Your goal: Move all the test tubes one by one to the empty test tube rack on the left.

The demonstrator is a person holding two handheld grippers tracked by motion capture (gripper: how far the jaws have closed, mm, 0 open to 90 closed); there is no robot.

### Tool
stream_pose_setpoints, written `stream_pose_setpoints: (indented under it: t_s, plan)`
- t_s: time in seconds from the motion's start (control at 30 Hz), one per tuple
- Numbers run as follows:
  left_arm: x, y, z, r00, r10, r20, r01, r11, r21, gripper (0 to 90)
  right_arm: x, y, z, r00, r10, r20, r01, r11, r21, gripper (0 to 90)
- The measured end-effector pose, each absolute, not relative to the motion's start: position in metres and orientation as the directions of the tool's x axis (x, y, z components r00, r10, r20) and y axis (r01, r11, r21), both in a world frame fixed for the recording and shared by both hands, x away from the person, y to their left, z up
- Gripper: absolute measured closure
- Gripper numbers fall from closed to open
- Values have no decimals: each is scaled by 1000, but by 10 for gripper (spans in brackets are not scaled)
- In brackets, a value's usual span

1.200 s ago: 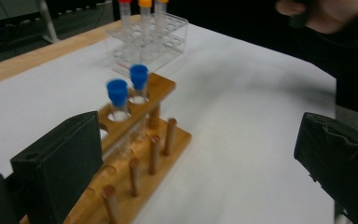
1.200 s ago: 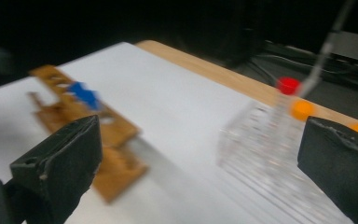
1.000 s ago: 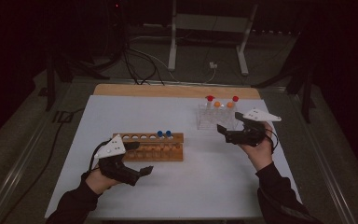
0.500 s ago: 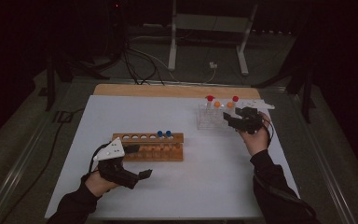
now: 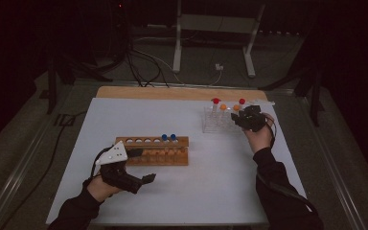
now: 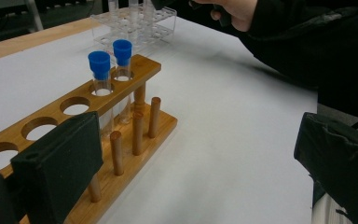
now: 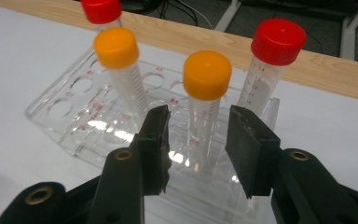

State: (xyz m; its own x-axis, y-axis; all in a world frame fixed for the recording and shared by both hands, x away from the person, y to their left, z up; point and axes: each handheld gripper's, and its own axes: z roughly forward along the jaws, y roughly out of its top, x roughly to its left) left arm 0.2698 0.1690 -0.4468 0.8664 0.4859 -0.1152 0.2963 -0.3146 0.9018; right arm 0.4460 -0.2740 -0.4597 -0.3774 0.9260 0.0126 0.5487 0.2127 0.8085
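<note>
Jaws of right gripper (image 7: 198, 135) just narrowed, flanking orange-capped tube (image 7: 204, 102), untouched, now lower at clear rack (image 7: 74, 121)

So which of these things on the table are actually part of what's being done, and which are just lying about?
In use:
- right tongs, jaws just closing around a tube, with a gap still visible each side
- orange-capped tube between them
- clear rack that holds it

Not in use:
- wooden rack
- two blue-capped tubes standing in it
- left tongs, open beside the wooden rack
- red-capped tubes
</note>
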Motion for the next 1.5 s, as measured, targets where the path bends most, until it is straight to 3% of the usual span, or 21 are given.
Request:
stream_pose_setpoints:
  t_s: [0.5, 1.07, 1.5]
  plan:
    - [271, 170, -447, 867, 485, -118, 300, -317, 900, 19, 460, -271, -461, -350, 936, 26, 574, 192, 796, 737]
    - [271, 169, -446, 868, 479, -128, 306, -312, 900, 19, 440, -276, -418, -375, 927, -15, 468, 204, 860, 743]
    - [271, 165, -445, 872, 472, -130, 306, -320, 897, 19, 401, -260, -400, -489, 871, -43, 417, 277, 866, 744]
